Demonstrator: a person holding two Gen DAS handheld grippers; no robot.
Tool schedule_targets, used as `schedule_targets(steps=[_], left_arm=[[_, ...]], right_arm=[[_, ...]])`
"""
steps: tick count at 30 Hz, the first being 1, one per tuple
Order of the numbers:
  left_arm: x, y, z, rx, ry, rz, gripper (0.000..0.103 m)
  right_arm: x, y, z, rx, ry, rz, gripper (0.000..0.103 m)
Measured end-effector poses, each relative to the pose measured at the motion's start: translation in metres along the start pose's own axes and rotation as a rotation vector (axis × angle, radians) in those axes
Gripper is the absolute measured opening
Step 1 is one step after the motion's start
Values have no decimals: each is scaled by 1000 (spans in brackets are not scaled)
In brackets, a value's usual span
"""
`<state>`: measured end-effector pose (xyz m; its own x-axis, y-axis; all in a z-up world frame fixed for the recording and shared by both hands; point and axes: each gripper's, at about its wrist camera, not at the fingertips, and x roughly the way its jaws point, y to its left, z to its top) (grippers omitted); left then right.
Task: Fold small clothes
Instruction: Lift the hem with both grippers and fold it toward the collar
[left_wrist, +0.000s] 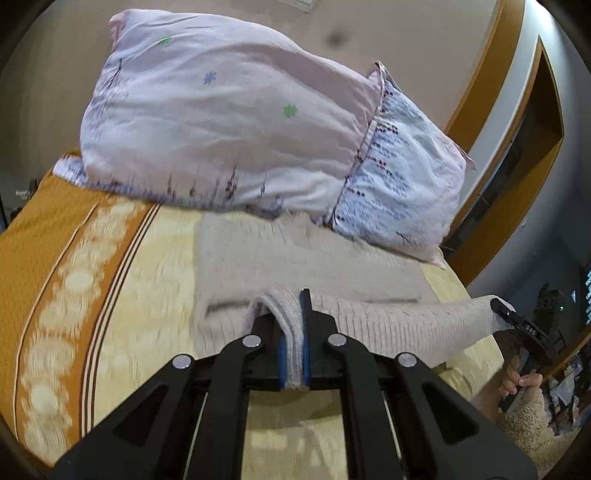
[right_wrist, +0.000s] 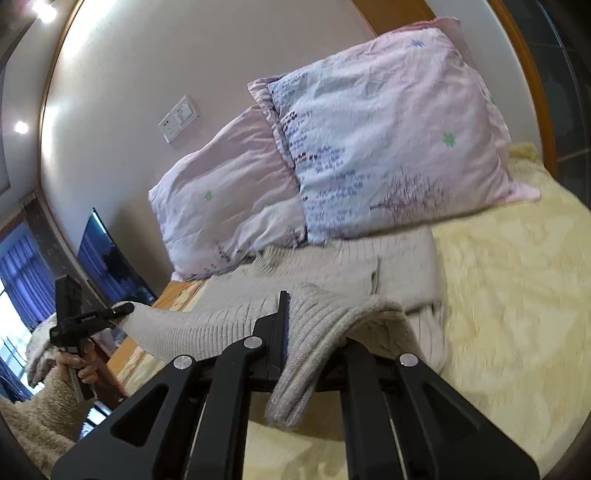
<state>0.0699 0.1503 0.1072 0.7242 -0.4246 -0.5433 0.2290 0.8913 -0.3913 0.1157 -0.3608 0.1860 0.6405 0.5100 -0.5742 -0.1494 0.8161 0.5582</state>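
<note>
A beige ribbed knit sweater lies on the bed, its collar toward the pillows. My left gripper is shut on one corner of its ribbed hem, lifted off the bedspread. The hem stretches right to my right gripper, clamped on the other corner, with a hand below it. In the right wrist view my right gripper is shut on the sweater, and cloth drapes over its right finger. The left gripper holds the far corner at the left.
Two pink flowered pillows lean on the wall just behind the collar. A yellow and orange bedspread covers the bed. A wooden frame stands at the right, and a dark screen beside the bed.
</note>
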Motion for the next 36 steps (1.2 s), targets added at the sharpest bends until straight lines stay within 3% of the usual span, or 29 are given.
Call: schedule_targets(steps=[9,16,23,32,36], left_arm=[[41,4,51,11,-31,21,6],[101,22,80,-60,-18,29,6],[165,51,82,-153,94,48,6],[204,70,76,-220,174,51,7],[209,74,73,-259,182,52,11]], right_arm=[[41,-12,38,-10,-34,-38,6],[94,-43,56,46,-13,-101,6],[157,-89,49,212,112,-180,6],[179,-108,46,301,161,-221,7],[188,-113,46,340,188,-230,13]])
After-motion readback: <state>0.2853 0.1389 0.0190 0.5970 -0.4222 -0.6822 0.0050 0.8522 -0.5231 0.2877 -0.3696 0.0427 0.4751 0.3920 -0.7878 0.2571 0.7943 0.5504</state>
